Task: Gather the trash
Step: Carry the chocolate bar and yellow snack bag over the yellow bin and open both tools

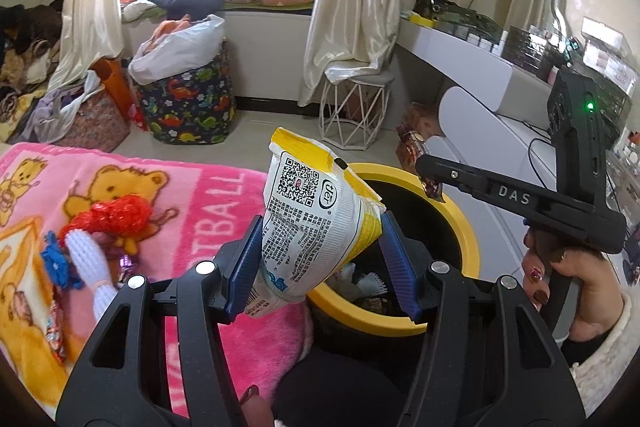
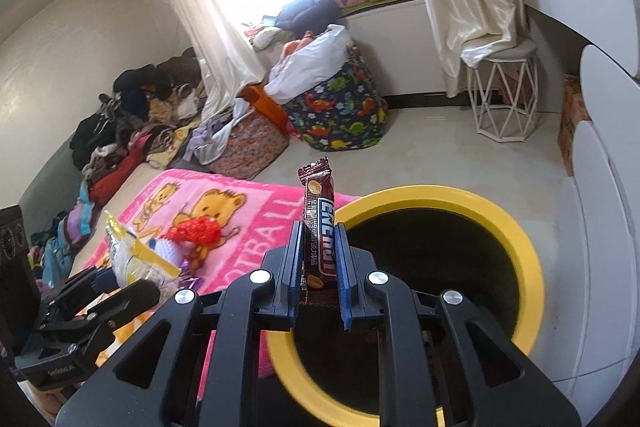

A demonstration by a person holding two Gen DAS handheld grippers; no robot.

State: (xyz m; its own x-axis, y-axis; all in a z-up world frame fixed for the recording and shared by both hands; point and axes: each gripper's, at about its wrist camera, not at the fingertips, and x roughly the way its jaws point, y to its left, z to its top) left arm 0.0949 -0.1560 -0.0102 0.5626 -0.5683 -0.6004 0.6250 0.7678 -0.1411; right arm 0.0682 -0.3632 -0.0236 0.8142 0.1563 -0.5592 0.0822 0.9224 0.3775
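My left gripper [image 1: 320,255] is shut on a white and yellow snack bag [image 1: 316,219], held upright at the near left rim of the yellow-rimmed bin [image 1: 466,227]. My right gripper [image 2: 318,259] is shut on a dark brown candy bar wrapper [image 2: 318,223], held upright over the bin's left rim [image 2: 360,205]. In the left wrist view the right gripper [image 1: 428,169] reaches over the bin's far rim with the wrapper's end [image 1: 432,189] showing. In the right wrist view the left gripper [image 2: 104,275] with its bag [image 2: 128,259] is at the lower left.
A pink teddy-bear blanket [image 1: 192,203] lies left of the bin, with a red mesh piece [image 1: 116,215], a white knitted toy [image 1: 88,259] and small wrappers. A dinosaur-print basket [image 1: 188,107], a wire stool [image 1: 356,111] and a white desk [image 1: 460,55] stand beyond.
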